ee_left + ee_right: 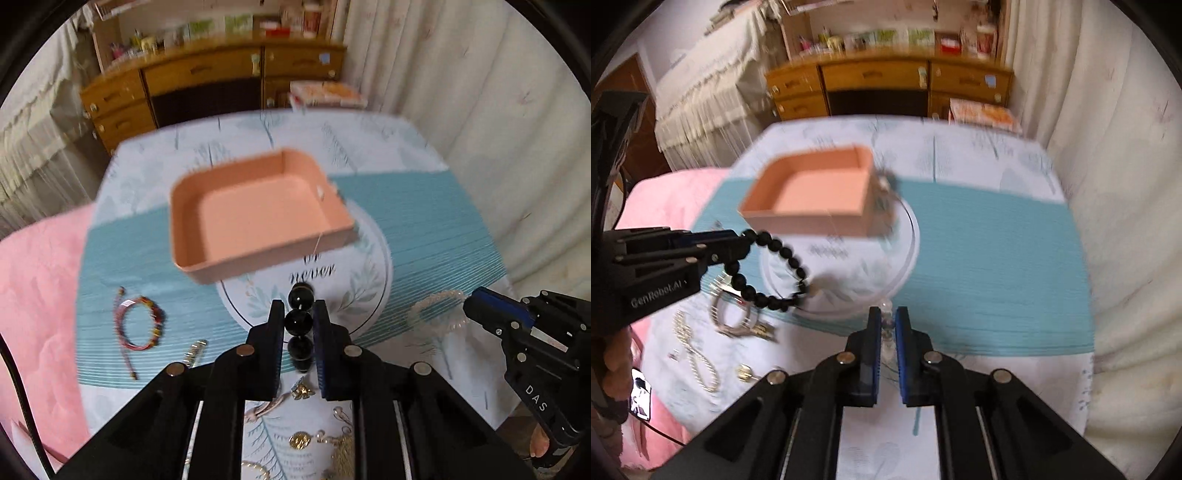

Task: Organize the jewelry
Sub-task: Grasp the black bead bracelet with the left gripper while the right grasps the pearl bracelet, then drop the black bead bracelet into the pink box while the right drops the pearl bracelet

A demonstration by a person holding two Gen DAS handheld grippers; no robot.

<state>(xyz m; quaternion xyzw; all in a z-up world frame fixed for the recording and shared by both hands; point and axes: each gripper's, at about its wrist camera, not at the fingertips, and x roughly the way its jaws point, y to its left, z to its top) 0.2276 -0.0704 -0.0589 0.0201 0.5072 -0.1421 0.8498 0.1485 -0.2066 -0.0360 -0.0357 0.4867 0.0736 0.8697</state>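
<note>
A black bead bracelet (298, 322) hangs between the fingers of my left gripper (299, 308), which is shut on it above the cloth. In the right wrist view the same black bead bracelet (777, 275) dangles in a loop from the left gripper (744, 240). My right gripper (887, 314) is shut on a clear bead bracelet (886, 308); the left wrist view shows this clear bead bracelet (434, 312) hanging from the right gripper (471, 302). Beyond both stands an open pink tray (184, 229) (805, 223) with nothing visible inside.
On the teal and white cloth (424, 221) lie a red cord bracelet (142, 326), gold pieces (301, 439), a pearl necklace (698, 365) and a silver bracelet (733, 317). A pink blanket (37, 295) lies left; a wooden dresser (207, 74) stands behind, curtains to the right.
</note>
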